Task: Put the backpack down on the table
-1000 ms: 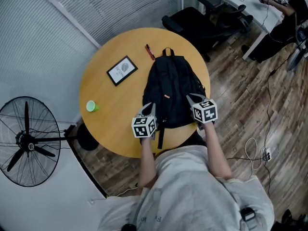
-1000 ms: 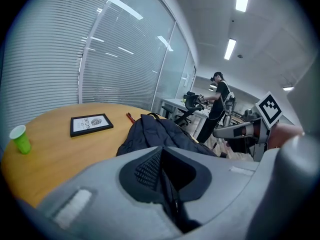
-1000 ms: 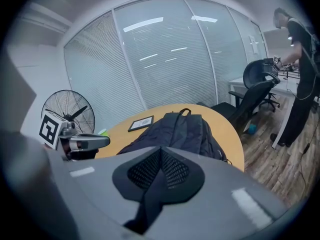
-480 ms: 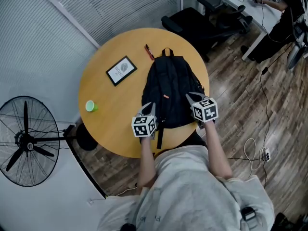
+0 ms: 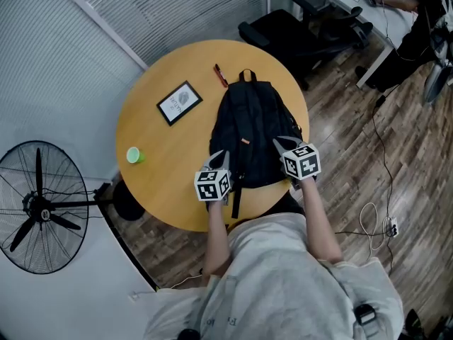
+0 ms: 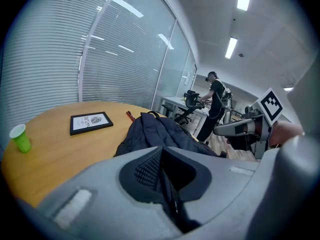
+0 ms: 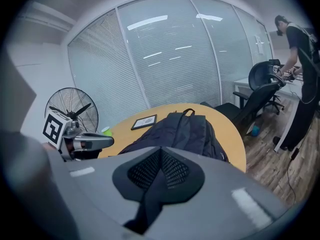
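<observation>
A black backpack (image 5: 251, 129) lies flat on the round wooden table (image 5: 159, 172), its top handle pointing away from me. My left gripper (image 5: 219, 160) rests at its near left corner and my right gripper (image 5: 282, 145) at its near right corner. Both are shut. In the left gripper view the jaws (image 6: 161, 150) meet over the backpack (image 6: 160, 129); the same holds in the right gripper view (image 7: 161, 153), backpack (image 7: 187, 129) ahead. Only a dark seam shows between the pads; I cannot tell whether fabric is pinched. A black strap (image 5: 234, 198) hangs off the near table edge.
A framed picture (image 5: 179, 103), a red pen (image 5: 221, 76) and a small green cup (image 5: 134, 156) sit on the table left of the backpack. A standing fan (image 5: 42, 207) is at the left, an office chair (image 5: 304, 27) beyond the table, a cable (image 5: 371, 218) on the floor.
</observation>
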